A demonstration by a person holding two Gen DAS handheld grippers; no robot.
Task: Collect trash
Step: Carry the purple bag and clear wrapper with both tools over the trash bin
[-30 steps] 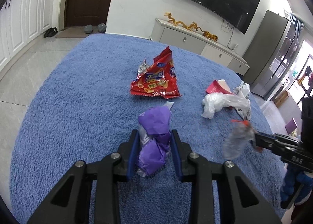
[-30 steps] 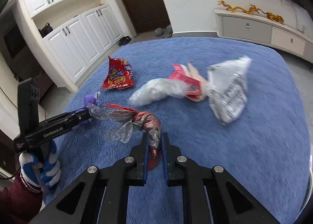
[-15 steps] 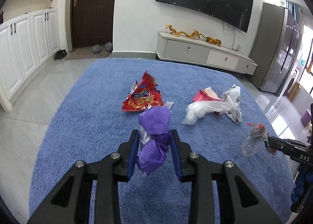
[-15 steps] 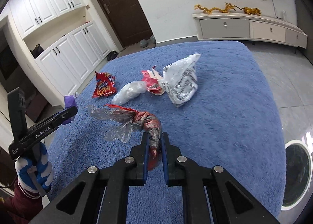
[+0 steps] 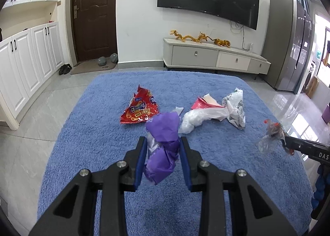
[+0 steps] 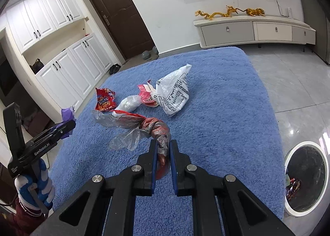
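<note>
My left gripper [image 5: 163, 143] is shut on a crumpled purple wrapper [image 5: 163, 139] and holds it above the blue rug [image 5: 92, 132]. My right gripper [image 6: 163, 146] is shut on a twisted red and clear plastic wrapper [image 6: 142, 124], also held above the rug. On the rug lie a red snack bag [image 5: 140, 110], a clear plastic bag [image 5: 196, 118], a red and white carton [image 5: 204, 102] and a white printed bag [image 5: 236, 108]. In the right wrist view they show as the snack bag [image 6: 105, 102], the clear bag [image 6: 130, 103] and the printed bag [image 6: 173, 95].
A white round bin [image 6: 305, 176] with a dark liner and some trash inside stands on the tile floor at the rug's right edge. White cabinets [image 5: 26, 66] line the left wall. A TV console [image 5: 214, 56] and a dark door [image 5: 94, 15] are at the back.
Both grippers have risen and pulled back from the rug with their wrappers still held. The trash on the rug looks farther away, and the white bin has come into the right wrist view.
</note>
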